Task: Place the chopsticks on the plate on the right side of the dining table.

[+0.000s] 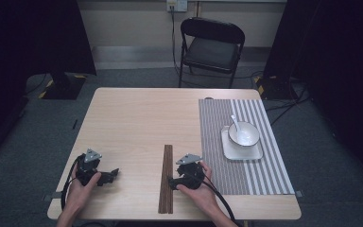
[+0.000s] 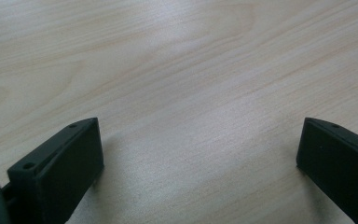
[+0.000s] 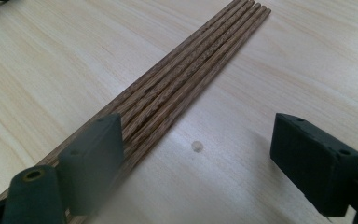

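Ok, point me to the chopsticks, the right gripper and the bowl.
chopsticks (image 3: 193, 77), right gripper view, middle of the bundle's length.
right gripper (image 1: 172, 182), high view, midway between its fingertips, beside the chopsticks.
bowl (image 1: 250, 137), high view, inner white wall, right of the spoon.

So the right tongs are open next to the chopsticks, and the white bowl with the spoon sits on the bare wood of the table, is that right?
Not quite. The right tongs are open beside the chopsticks, as the right gripper view shows. But the high view shows the white bowl with the spoon standing on a square white plate on the striped placemat, not on bare wood.
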`<state>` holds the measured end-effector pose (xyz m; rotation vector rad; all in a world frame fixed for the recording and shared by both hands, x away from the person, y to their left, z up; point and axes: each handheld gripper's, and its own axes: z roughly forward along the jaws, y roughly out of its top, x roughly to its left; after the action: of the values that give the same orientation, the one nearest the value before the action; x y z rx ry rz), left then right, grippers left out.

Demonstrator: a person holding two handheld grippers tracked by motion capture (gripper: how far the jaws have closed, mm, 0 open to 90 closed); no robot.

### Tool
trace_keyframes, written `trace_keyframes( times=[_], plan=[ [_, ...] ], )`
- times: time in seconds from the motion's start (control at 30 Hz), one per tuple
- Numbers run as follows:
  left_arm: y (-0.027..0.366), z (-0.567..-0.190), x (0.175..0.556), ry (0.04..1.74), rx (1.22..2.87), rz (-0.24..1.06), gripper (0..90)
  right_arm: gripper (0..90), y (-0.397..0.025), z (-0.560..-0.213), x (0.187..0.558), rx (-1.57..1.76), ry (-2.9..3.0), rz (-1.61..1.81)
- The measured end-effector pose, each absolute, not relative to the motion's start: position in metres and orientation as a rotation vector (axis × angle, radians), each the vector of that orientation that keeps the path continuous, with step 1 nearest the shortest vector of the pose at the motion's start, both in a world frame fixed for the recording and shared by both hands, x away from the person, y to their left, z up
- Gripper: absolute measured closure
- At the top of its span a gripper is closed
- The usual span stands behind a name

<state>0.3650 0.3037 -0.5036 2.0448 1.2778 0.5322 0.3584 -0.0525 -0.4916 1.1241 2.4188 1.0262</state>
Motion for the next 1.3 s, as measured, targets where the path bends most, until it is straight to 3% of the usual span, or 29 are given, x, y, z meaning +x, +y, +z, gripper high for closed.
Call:
trace_keyframes(
  times=[1.3],
  plan=[
    [0.304,-0.504,0.365,1.278,2.045,0.532,0.0,17.4,-0.087,-0.493,0.358,1.179,2.355,0.895]
  ],
)
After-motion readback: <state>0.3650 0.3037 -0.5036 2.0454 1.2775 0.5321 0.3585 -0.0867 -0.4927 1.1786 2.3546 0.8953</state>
